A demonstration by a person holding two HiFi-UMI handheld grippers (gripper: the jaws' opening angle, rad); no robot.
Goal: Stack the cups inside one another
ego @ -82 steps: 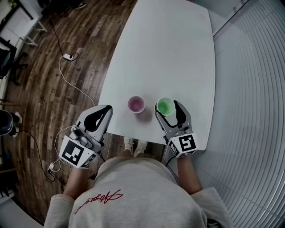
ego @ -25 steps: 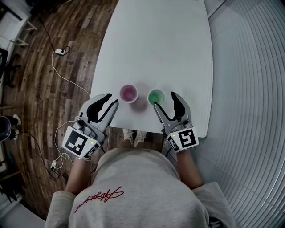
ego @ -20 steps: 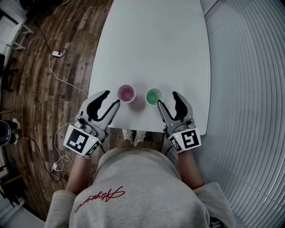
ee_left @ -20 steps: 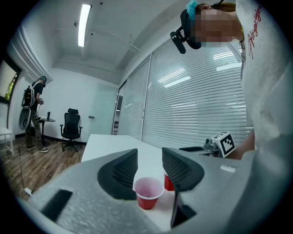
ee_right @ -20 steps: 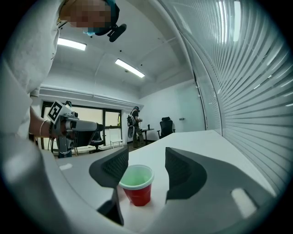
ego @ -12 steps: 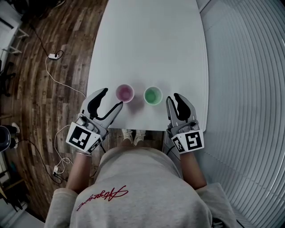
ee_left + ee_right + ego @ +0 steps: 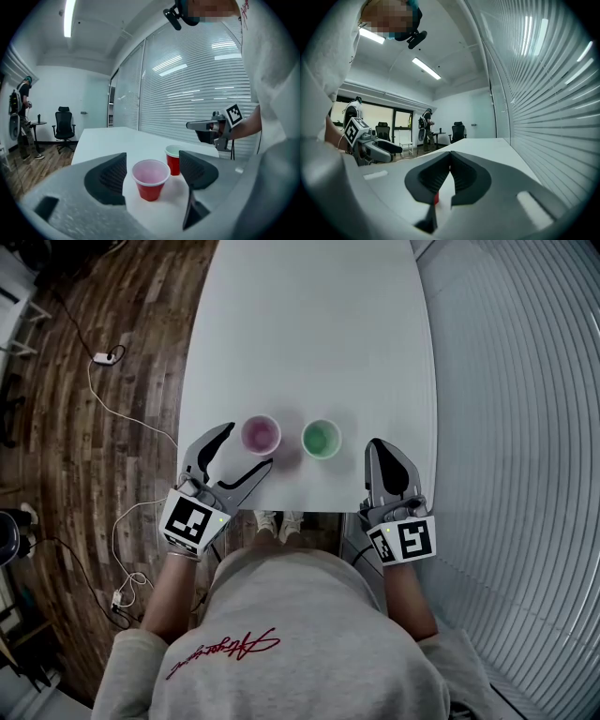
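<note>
- Cups stand upright and side by side, unstacked, near the 6 o'clock edge of the white table (image 7: 309,334); a small gap parts them.
- The pink-lined cup (image 7: 261,434) sits at 9 o'clock of the green-lined cup (image 7: 322,439). In the left gripper view both have red outsides, the pink-lined one nearer.
- The left gripper (image 7: 248,446) reaches in from 7 o'clock of the pink-lined cup. Its jaws are spread wide and have just been opening. The pink-lined cup stands in the gap at their tips, with bare table showing on either side of it, so neither pad touches it.
- The right gripper (image 7: 377,448) lies at 4 o'clock of the green-lined cup, apart from it, over the table's near edge. Its jaws have just been closing and now meet tip to tip with nothing pinched between them.
- Wooden floor (image 7: 103,352) with a trailing cable (image 7: 122,399) runs along the table's 9 o'clock side, and slatted blinds (image 7: 525,427) along its 3 o'clock side.
</note>
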